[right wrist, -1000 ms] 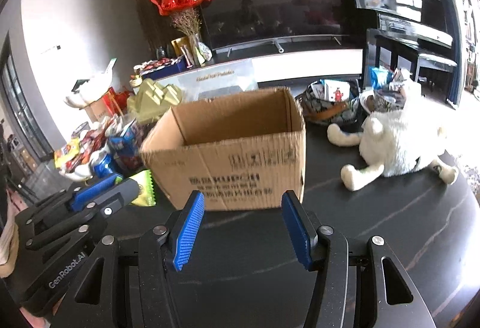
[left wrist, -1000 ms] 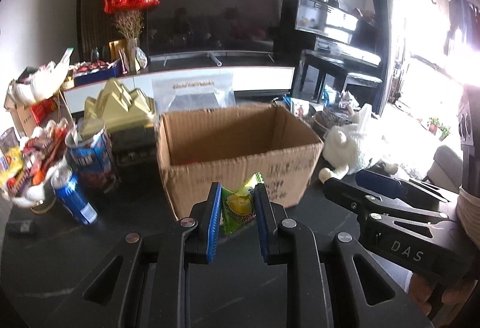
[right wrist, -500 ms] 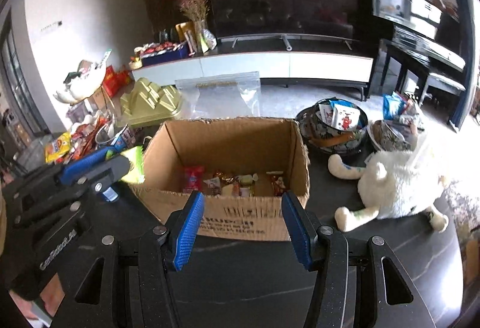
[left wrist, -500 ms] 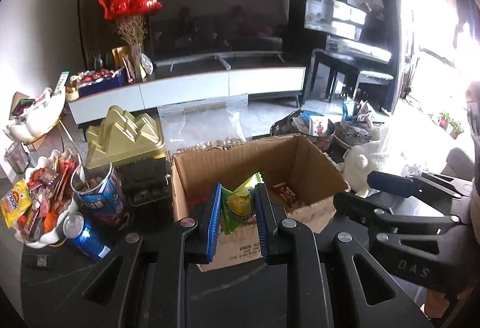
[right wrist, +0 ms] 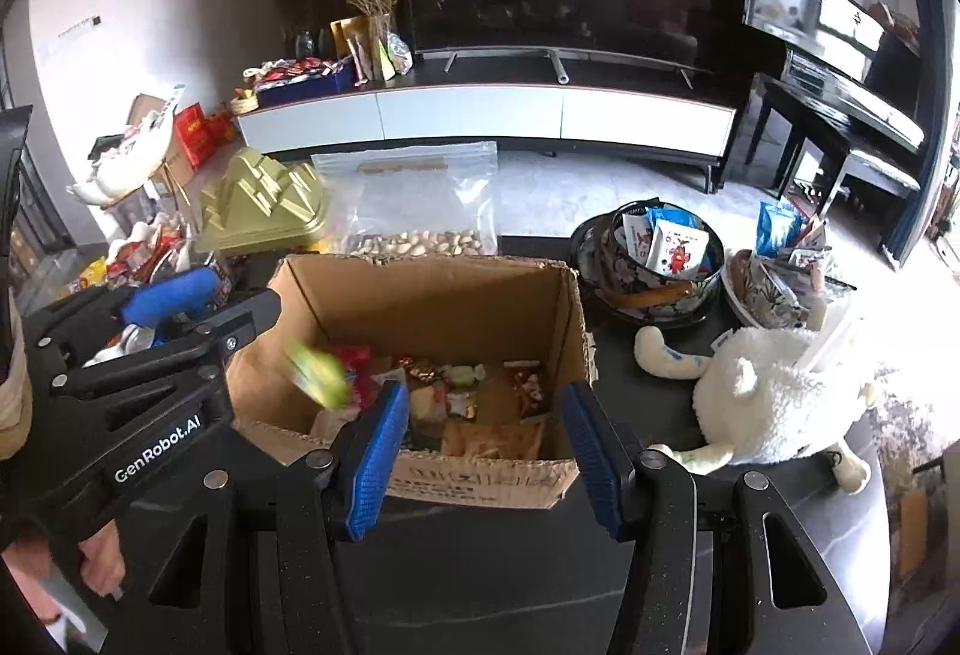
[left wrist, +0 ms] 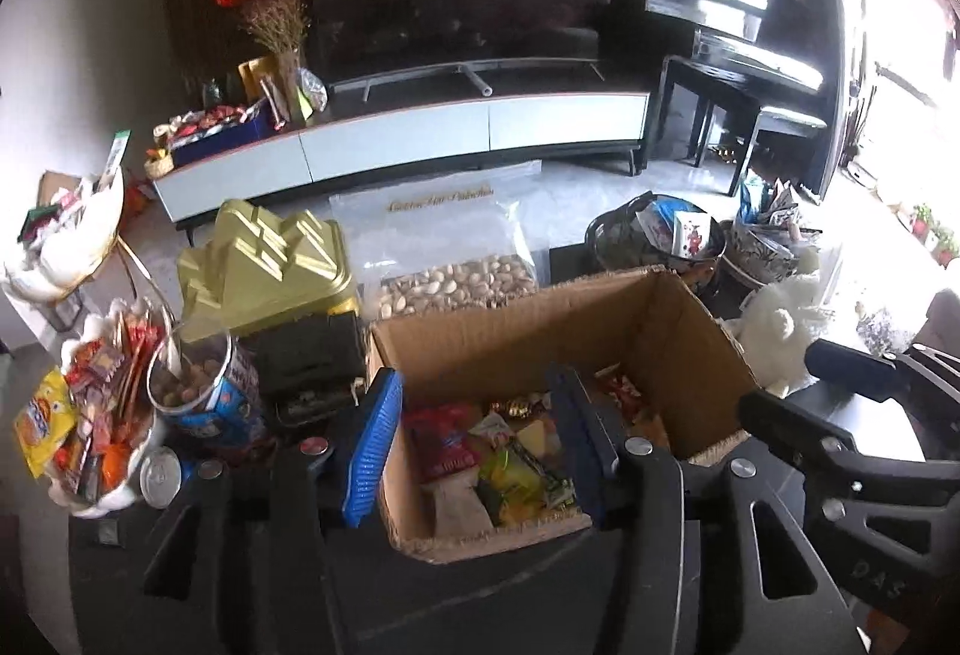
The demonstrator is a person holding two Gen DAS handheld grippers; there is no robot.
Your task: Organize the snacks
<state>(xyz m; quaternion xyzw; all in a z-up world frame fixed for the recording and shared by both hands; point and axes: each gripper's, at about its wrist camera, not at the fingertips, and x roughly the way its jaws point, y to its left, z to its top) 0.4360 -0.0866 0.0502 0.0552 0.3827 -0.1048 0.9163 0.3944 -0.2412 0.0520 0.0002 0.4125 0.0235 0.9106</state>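
Left gripper (left wrist: 474, 439): black frame, silver screws, ribbed blue pads (left wrist: 372, 451), white "GenRobot.AI" lettering. Right gripper (right wrist: 486, 451): same build, embossed "DAS" on its side.

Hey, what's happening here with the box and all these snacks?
A person holding two grippers is sorting snacks into a cardboard box. The left gripper has just been opening above the box, with nothing between its pads now, and a green snack packet shows as a blur inside the box, above the other snacks. The right gripper is open and empty at the box's near edge.
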